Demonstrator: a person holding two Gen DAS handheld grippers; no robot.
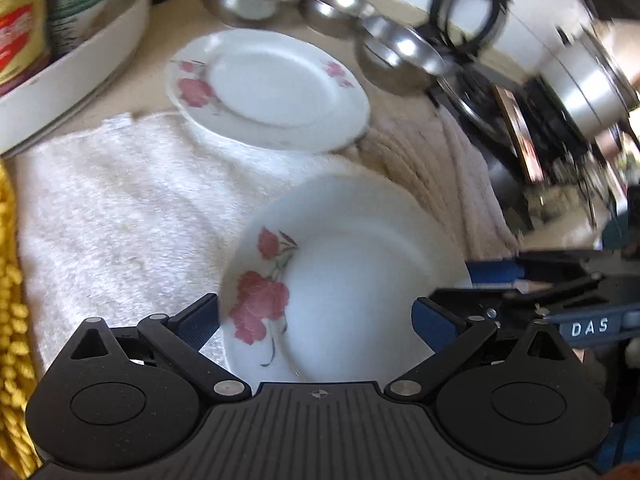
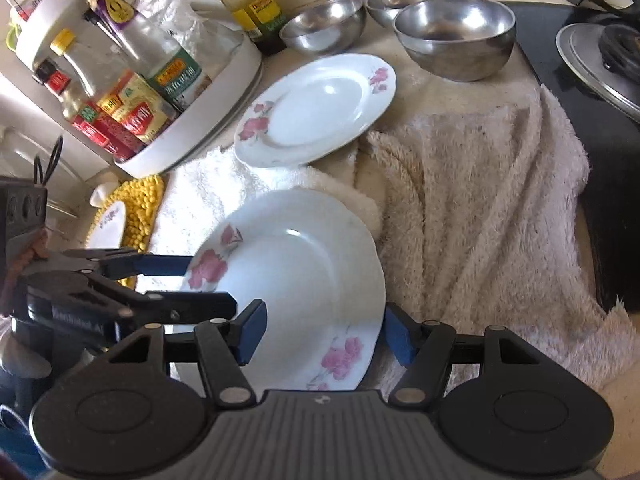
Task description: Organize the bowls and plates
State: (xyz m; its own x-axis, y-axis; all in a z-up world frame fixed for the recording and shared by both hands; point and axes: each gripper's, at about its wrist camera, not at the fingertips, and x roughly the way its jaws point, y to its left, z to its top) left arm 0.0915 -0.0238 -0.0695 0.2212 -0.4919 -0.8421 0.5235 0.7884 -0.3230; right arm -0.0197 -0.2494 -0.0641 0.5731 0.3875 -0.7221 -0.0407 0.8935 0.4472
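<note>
Between the right gripper's (image 2: 320, 330) blue pads, at the 6 o'clock edge of the right wrist view, sits the near rim of a white flowered plate (image 2: 292, 280); the jaws stand parted with one pad on either side of the rim, and neither looks pressed against it, so the gripper reads as open around the plate rather than clamped. From the 9 o'clock side the left gripper (image 2: 192, 284) reaches in, its two fingers lying above and below the plate's left rim near the pink flower; in the left wrist view that gripper (image 1: 316, 316) also shows its pads wide apart with the plate (image 1: 344, 280) filling the gap, open as well. Both are about equally near, the right at the plate's near edge and the left at its side, and the plate looks tipped, its near-right edge lower, so it is hard to tell what carries it: perhaps the left gripper's lower finger, perhaps the white towel (image 2: 224, 176) beneath. The plate is round with a scalloped rim, glossy, and printed with pink blossoms at two spots. Beyond it at 12 o'clock a second matching plate (image 2: 316, 110) rests partly on the towel and partly on the counter, the likely place for stacking. Farther still, at 12 to 1 o'clock, three steel bowls (image 2: 456, 36) stand close together, upright and unstacked.
</note>
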